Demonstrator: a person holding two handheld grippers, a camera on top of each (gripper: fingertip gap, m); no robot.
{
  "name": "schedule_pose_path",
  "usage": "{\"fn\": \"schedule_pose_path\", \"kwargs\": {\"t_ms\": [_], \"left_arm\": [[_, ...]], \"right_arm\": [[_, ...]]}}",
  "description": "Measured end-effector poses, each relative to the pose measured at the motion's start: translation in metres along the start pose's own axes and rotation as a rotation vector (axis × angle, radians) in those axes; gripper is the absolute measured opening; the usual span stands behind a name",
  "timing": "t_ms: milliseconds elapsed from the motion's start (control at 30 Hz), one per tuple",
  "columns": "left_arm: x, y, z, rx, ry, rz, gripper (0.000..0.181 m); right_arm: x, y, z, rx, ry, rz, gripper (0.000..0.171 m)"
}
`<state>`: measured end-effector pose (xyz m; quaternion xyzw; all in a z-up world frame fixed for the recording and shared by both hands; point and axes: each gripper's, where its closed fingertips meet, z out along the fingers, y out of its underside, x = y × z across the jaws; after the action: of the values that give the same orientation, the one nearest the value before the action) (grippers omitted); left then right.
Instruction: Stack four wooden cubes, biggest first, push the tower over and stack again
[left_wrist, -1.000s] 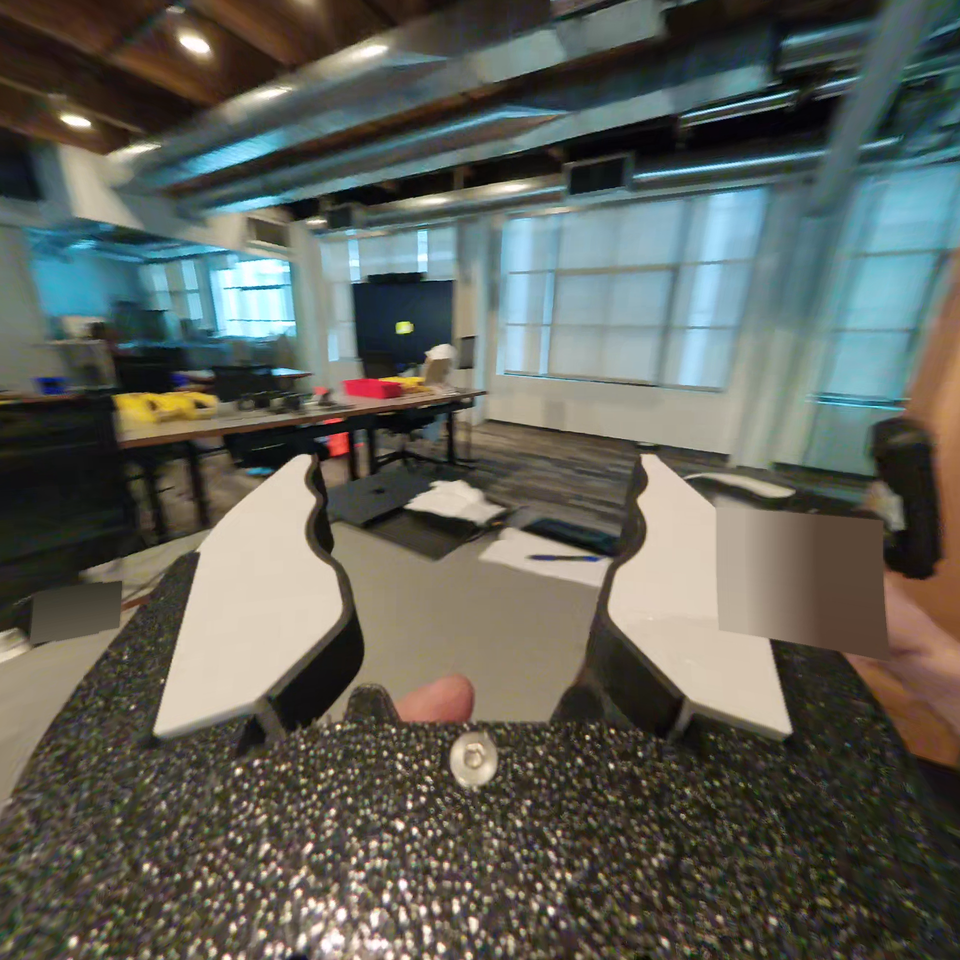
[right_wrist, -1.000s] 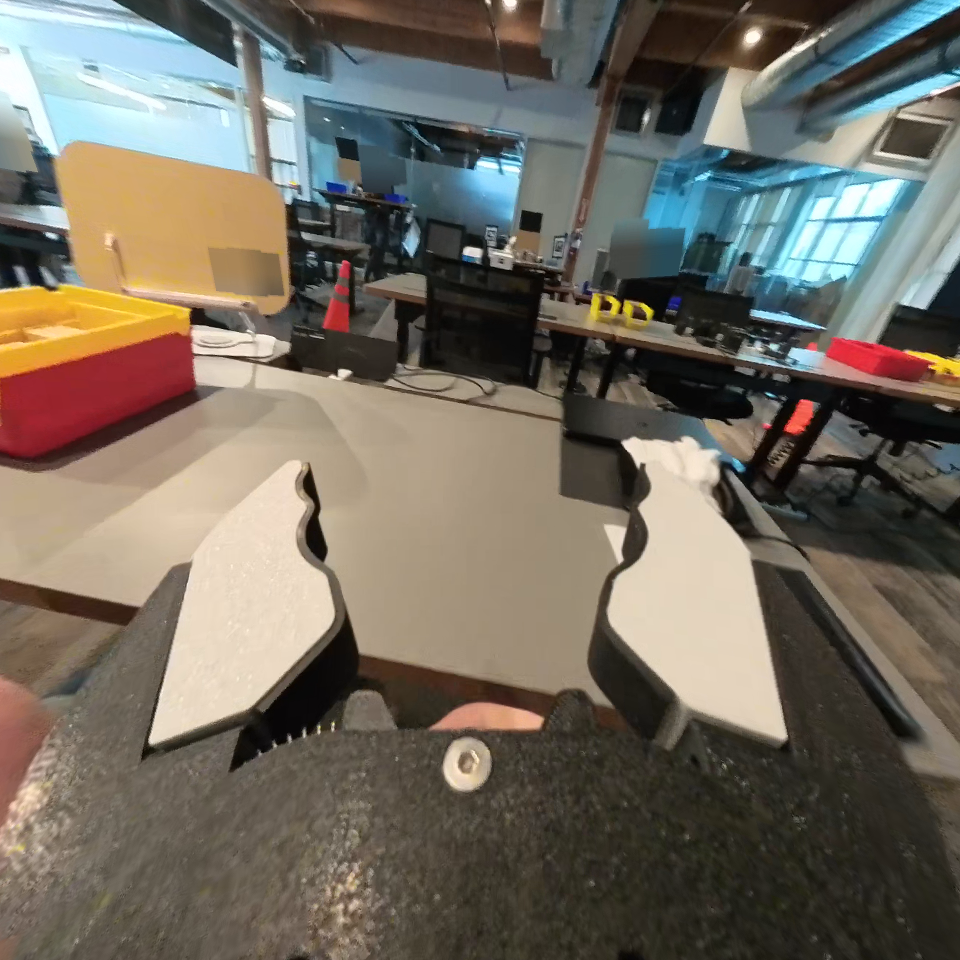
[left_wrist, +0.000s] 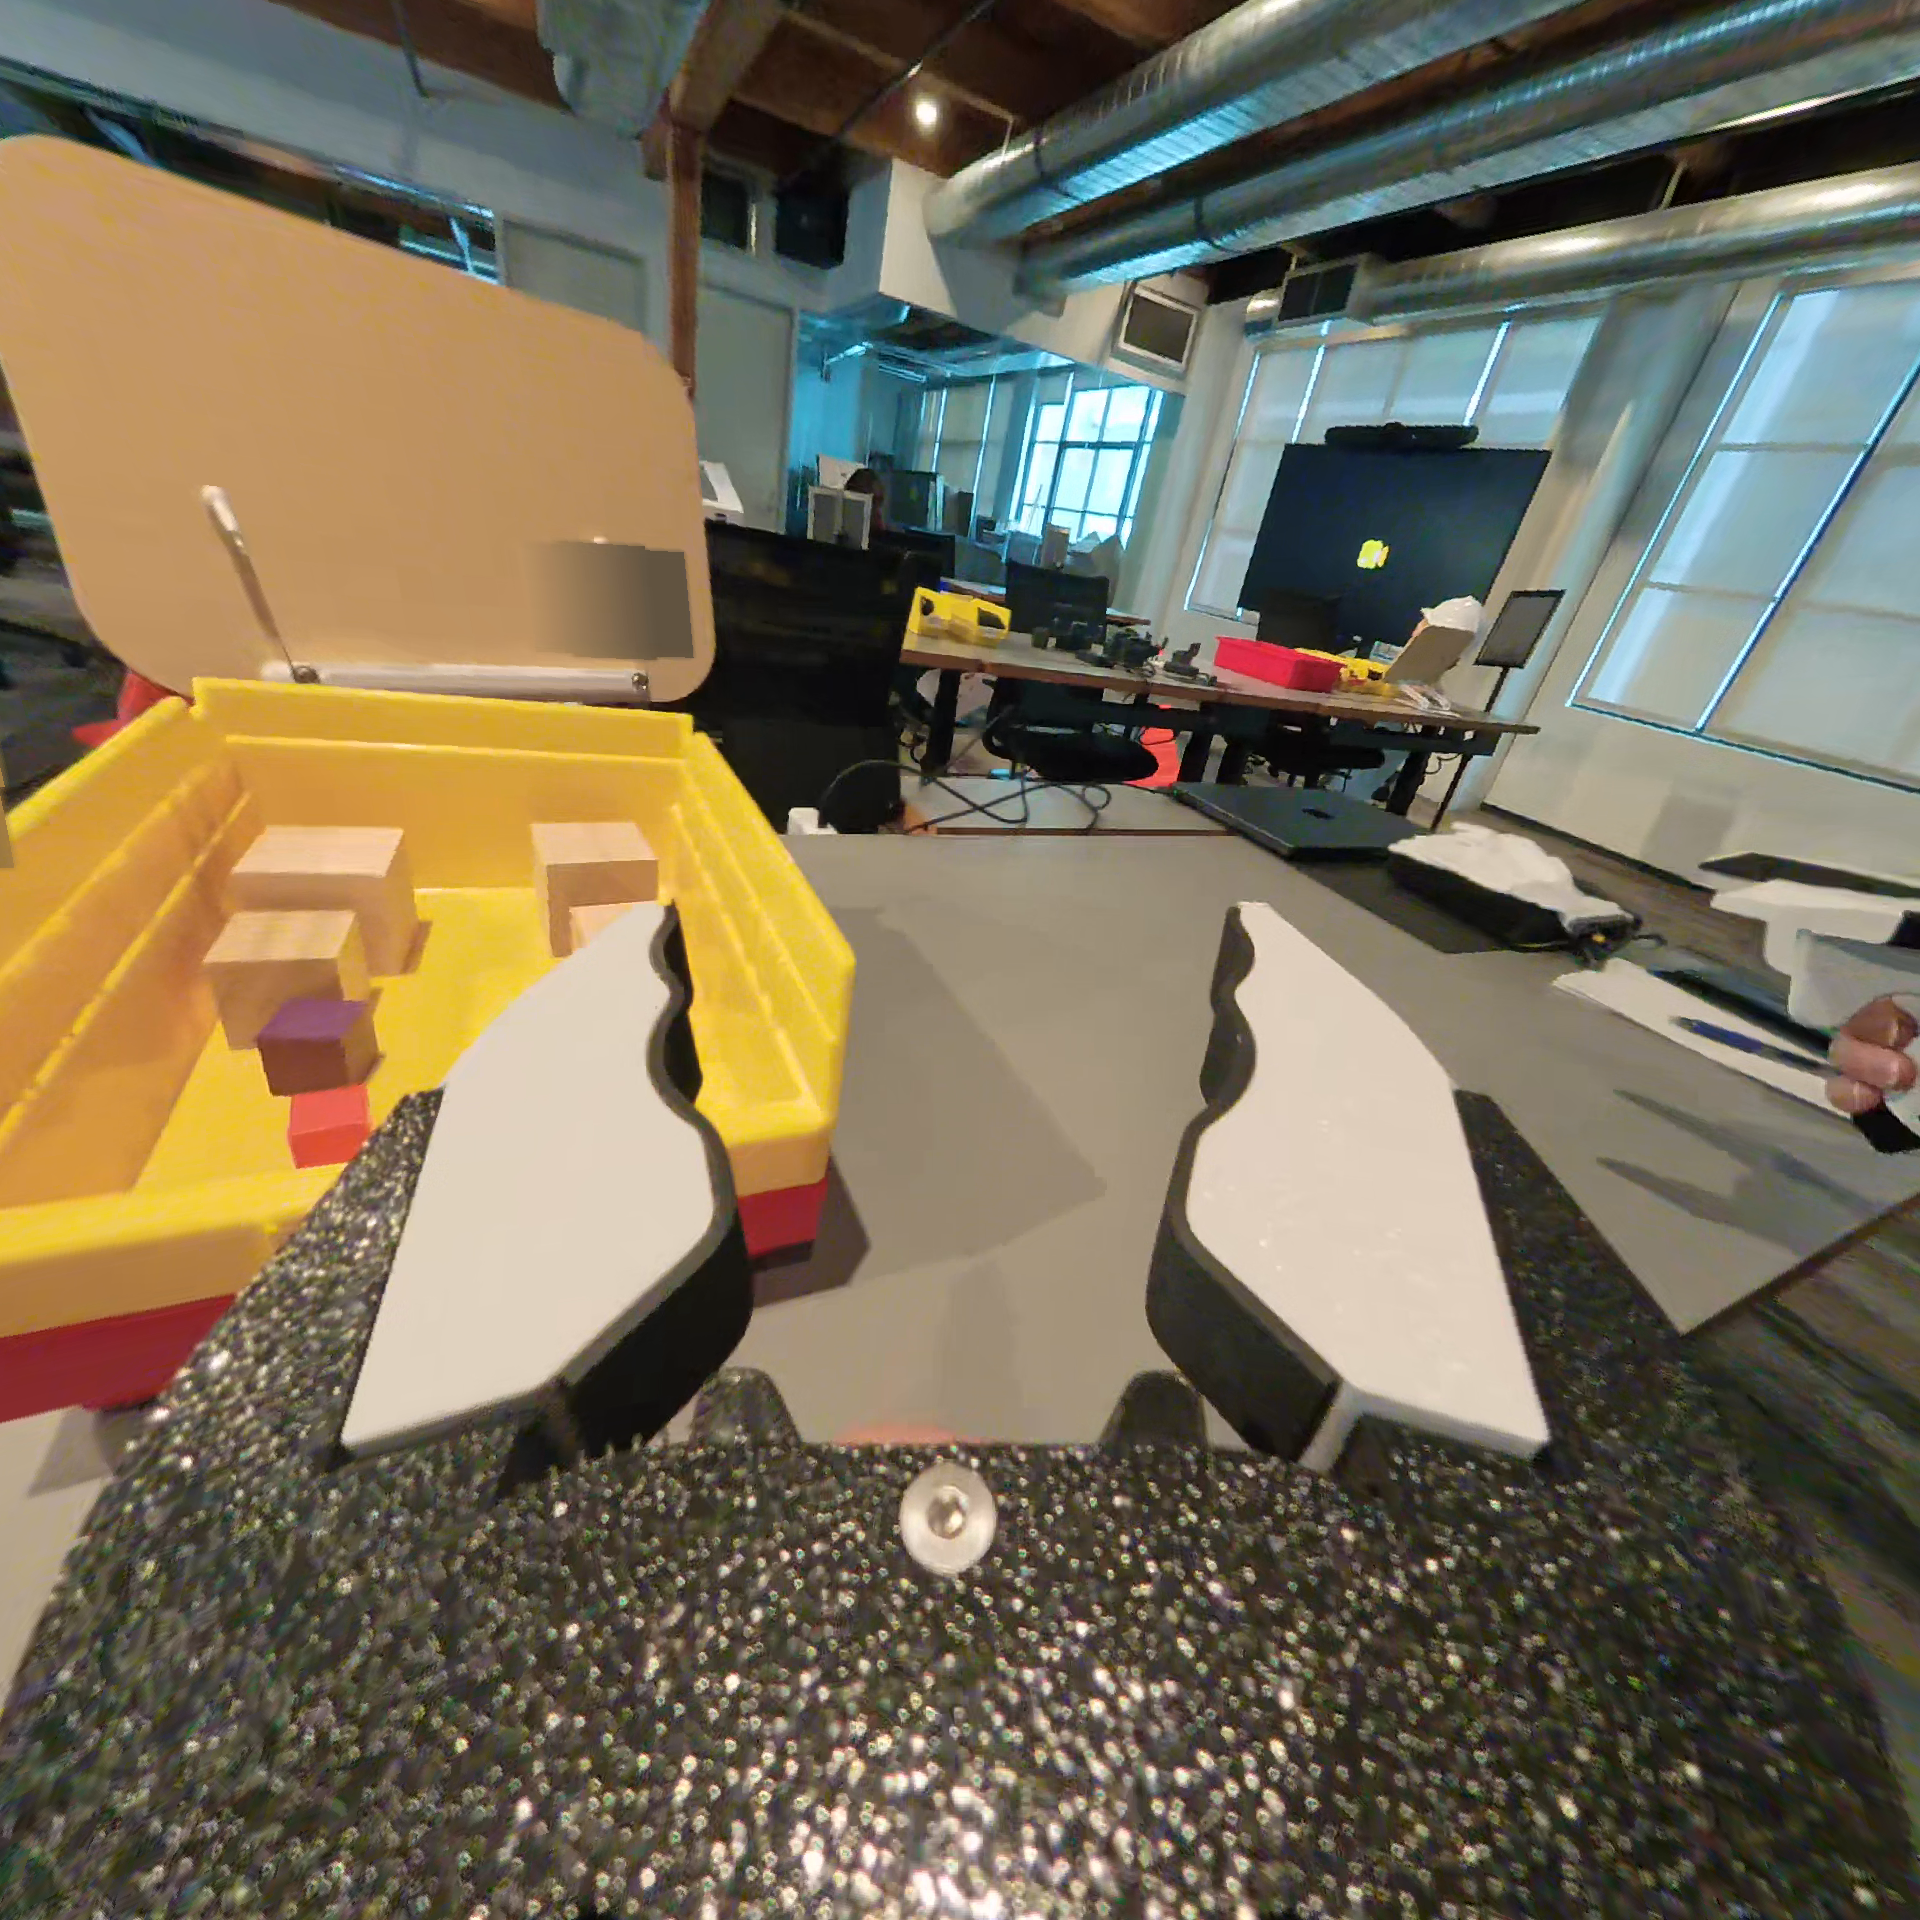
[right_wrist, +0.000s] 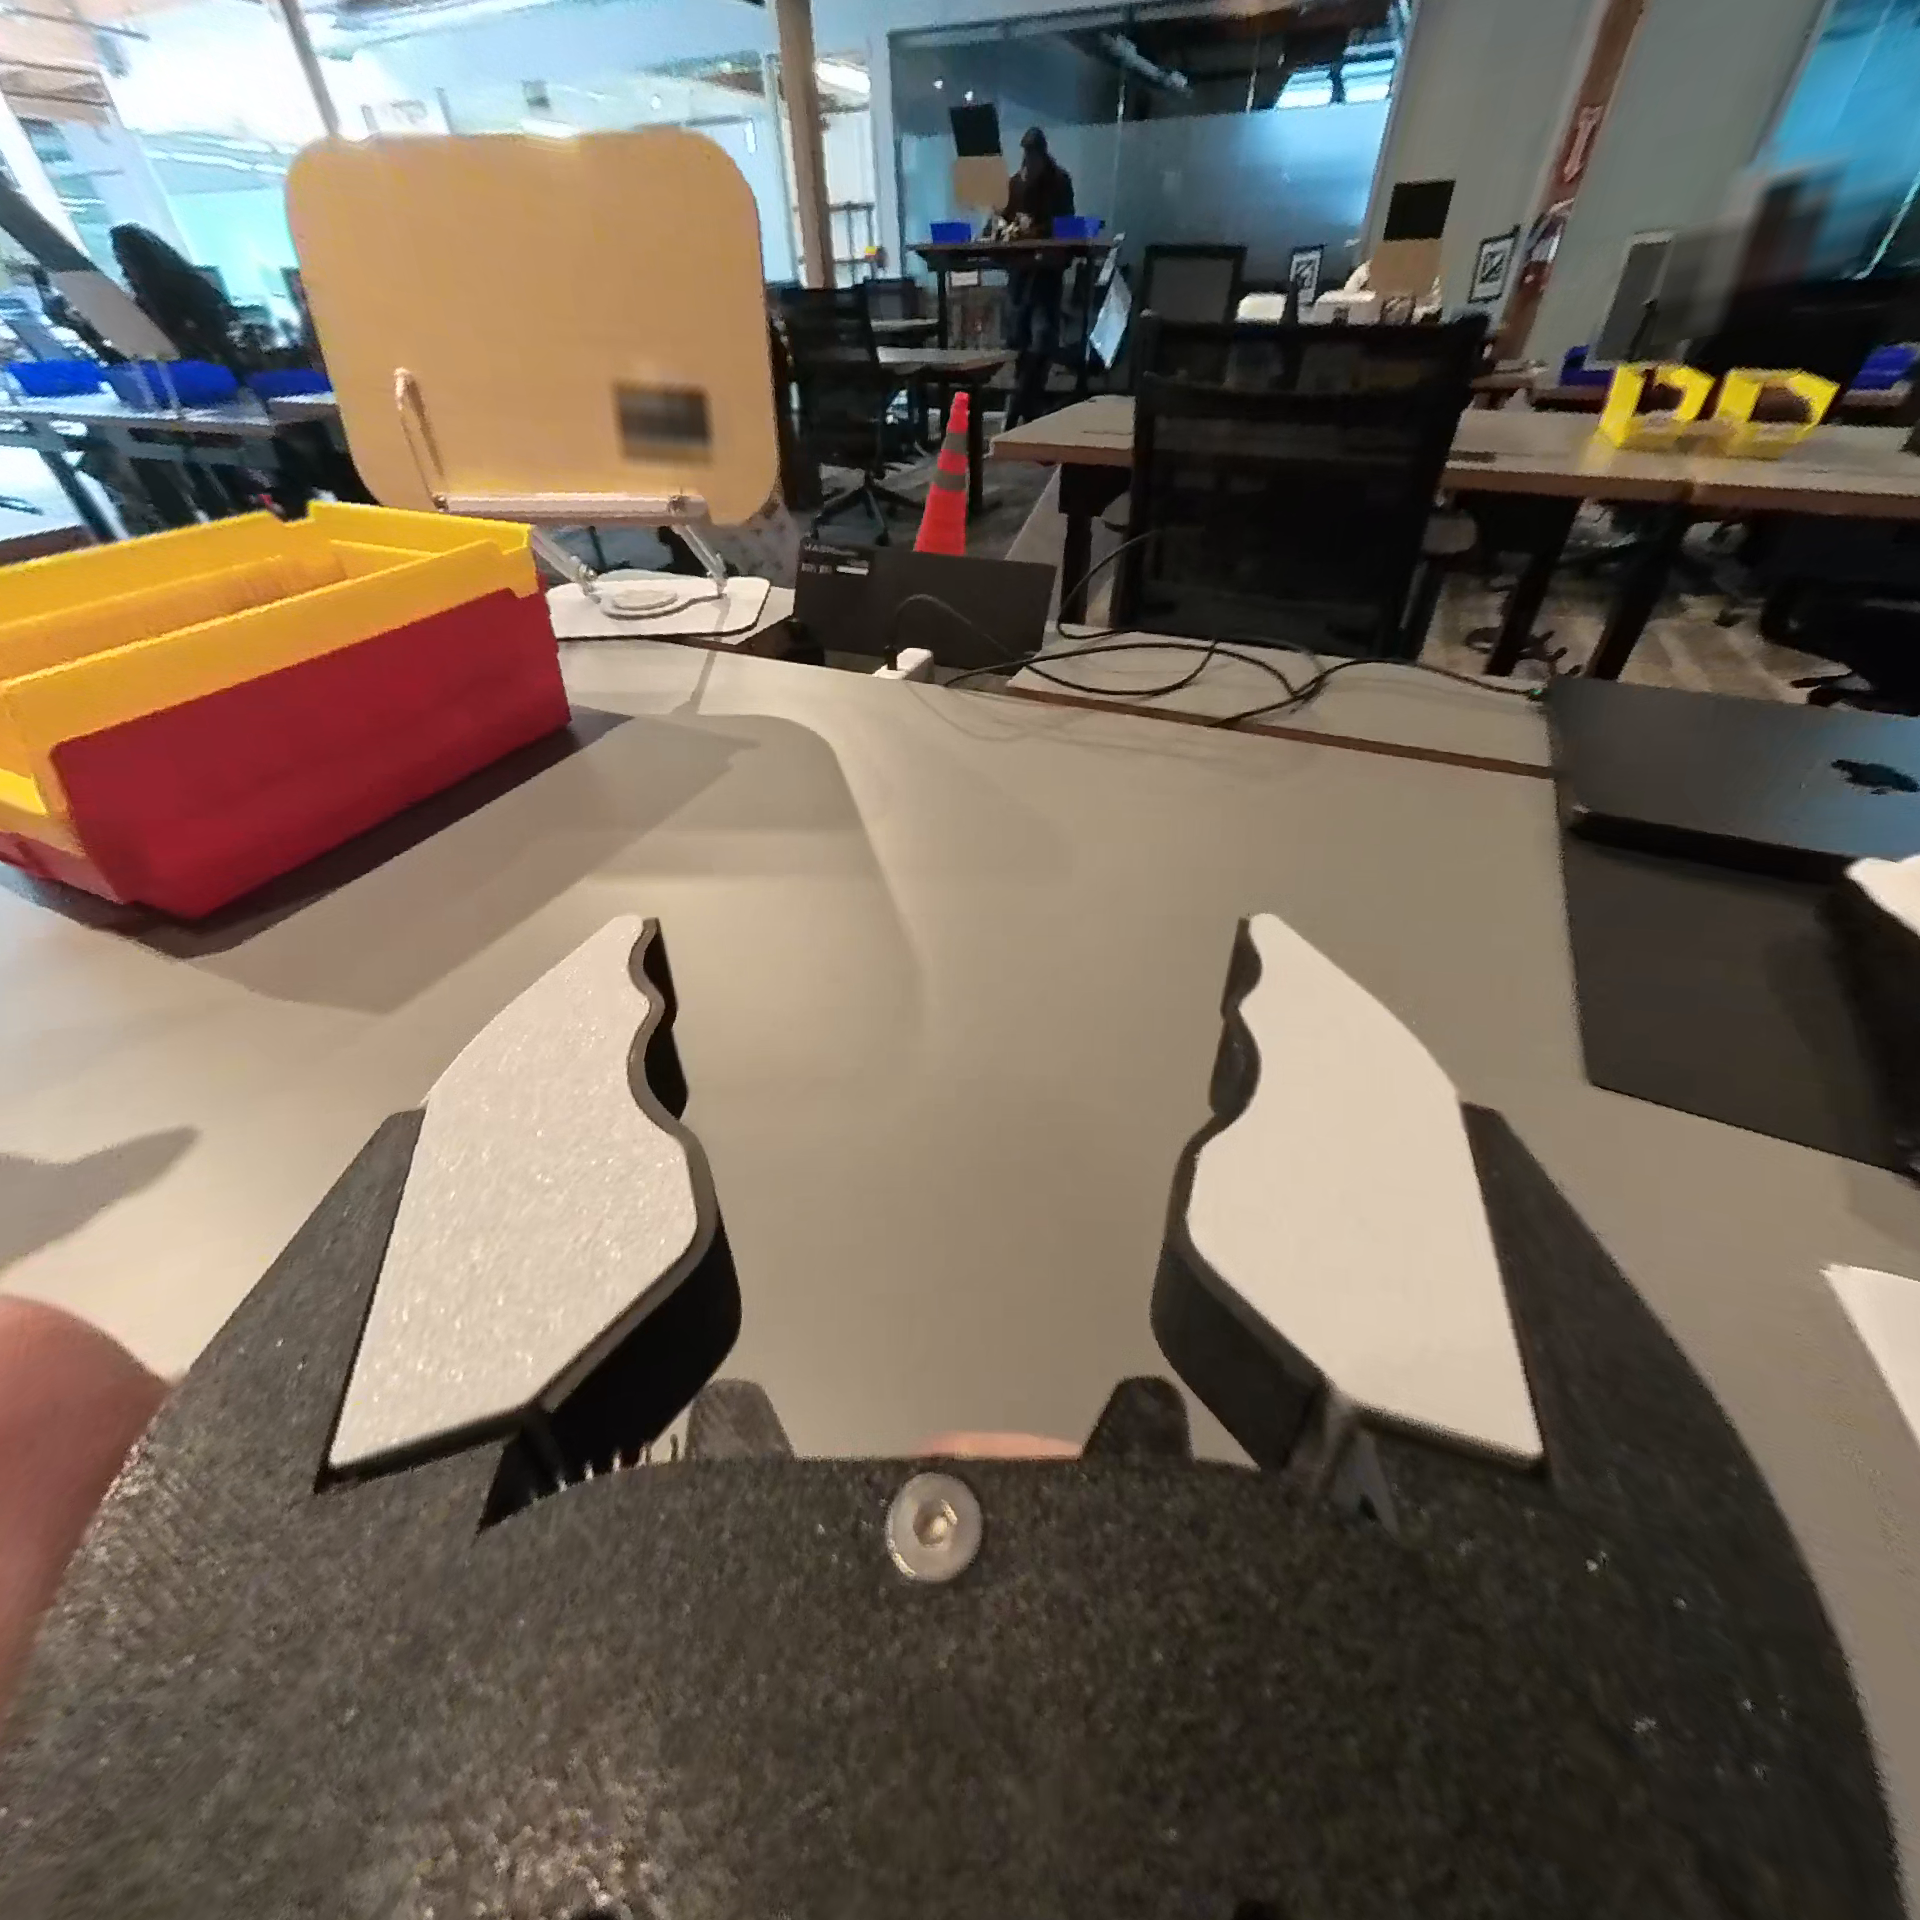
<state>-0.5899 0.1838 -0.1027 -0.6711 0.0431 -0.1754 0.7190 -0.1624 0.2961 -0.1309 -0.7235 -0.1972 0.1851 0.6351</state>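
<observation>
My left gripper (left_wrist: 951, 925) is open and empty, above the grey table (left_wrist: 1039, 987), just right of a yellow tray (left_wrist: 769, 914) that sits in a red bin (left_wrist: 790, 1216). The tray holds several plain wooden blocks (left_wrist: 312, 883), a purple-topped block (left_wrist: 312, 1039) and a red block (left_wrist: 330, 1127). My right gripper (right_wrist: 951, 935) is open and empty over bare table (right_wrist: 935, 831), with the same yellow tray (right_wrist: 260, 592) and red bin (right_wrist: 312, 748) off to its left. The right gripper also shows at the right edge of the left wrist view (left_wrist: 1849, 966), held by a hand.
A tan board (left_wrist: 343, 416) stands on a stand behind the bin; it also shows in the right wrist view (right_wrist: 530, 322). A closed dark laptop (right_wrist: 1725, 769), a black mat (right_wrist: 1714, 997), white cloth (left_wrist: 1496, 862), paper with a pen (left_wrist: 1714, 1029) and cables (right_wrist: 1143, 665) lie right and far.
Both grippers have swung left and come forward over the table. The left view now faces the yellow tray instead of the windows. The bin is nearer in the right view. Both stay open.
</observation>
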Motion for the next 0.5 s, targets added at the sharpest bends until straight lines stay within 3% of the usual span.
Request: {"fn": "schedule_pose_path", "kwargs": {"t_ms": [233,500], "left_arm": [[-0.032,-0.027,0.032,-0.031,-0.024,0.02,0.09],[-0.076,-0.035,0.067,-0.138,-0.104,0.022,0.082]], "right_arm": [[0.003,-0.035,0.014,0.045,-0.034,0.031,0.098],[0.012,-0.063,-0.022,0.101,-0.009,0.073,0.098]]}}
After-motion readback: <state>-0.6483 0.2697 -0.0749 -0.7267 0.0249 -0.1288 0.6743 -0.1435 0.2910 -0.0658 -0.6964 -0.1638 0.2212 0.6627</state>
